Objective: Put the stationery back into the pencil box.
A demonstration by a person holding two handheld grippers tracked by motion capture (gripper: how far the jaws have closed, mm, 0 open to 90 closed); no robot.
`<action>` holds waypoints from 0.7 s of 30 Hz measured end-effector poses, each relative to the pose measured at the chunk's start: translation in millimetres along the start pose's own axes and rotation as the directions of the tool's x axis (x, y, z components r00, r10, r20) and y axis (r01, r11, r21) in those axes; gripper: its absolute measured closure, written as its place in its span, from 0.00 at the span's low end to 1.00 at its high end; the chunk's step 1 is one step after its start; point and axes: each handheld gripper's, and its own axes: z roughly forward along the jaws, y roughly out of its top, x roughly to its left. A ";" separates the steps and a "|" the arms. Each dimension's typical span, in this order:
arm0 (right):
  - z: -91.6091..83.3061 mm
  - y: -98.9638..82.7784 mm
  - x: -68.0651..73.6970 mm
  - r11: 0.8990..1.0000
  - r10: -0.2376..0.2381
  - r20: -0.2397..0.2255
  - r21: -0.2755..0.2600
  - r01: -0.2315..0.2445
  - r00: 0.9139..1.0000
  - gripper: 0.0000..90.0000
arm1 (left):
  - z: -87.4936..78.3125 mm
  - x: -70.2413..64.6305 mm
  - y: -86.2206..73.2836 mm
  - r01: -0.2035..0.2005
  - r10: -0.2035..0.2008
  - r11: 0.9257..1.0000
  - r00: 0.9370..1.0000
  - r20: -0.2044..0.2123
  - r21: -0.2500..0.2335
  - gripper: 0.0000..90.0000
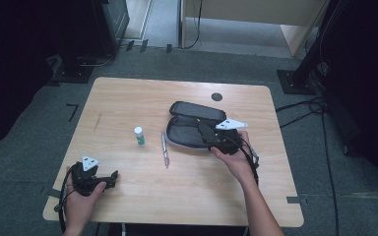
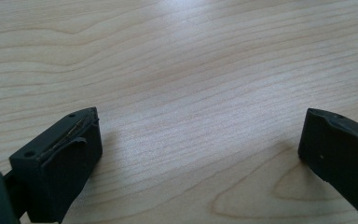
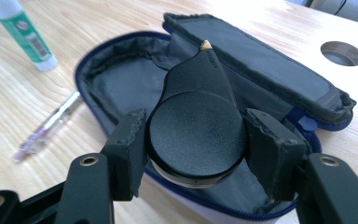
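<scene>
Right claw [image 3: 196, 140] clamping black tool [image 3: 198, 126], print unreadable, over pouch [image 3: 116, 79]

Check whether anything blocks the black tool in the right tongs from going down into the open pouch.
Nothing visible does. The black tool, clamped in the right tongs, hangs over the open pouch, whose cavity looks empty. The glue stick and pen lie apart on the table.

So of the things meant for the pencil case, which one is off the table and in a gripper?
The black round-bodied tool, clamped in the right gripper over the open case. The glue stick and pen lie loose on the wood.
</scene>
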 end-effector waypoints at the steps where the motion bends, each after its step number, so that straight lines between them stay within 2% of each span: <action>1: 5.6 -0.3 -4.2 1.000 -0.004 -0.007 0.013 0.004 1.000 0.47 | -0.1 0.1 0.0 -0.001 0.001 1.000 1.000 0.000 0.001 0.00; 11: 29.6 -3.0 -17.5 0.997 0.025 -0.021 0.073 -0.023 0.999 0.47 | 0.0 0.1 0.0 -0.001 0.001 1.000 1.000 0.000 0.001 0.00; 17: 37.4 -5.6 -21.9 0.994 0.020 -0.023 0.107 -0.018 1.000 0.47 | 0.0 0.1 0.0 -0.001 0.001 1.000 1.000 0.000 0.001 0.00; 21: 42.4 -8.1 -25.7 0.991 0.039 -0.029 0.128 -0.035 0.999 0.46 | 0.0 0.1 0.0 -0.001 0.001 1.000 1.000 0.000 0.001 0.00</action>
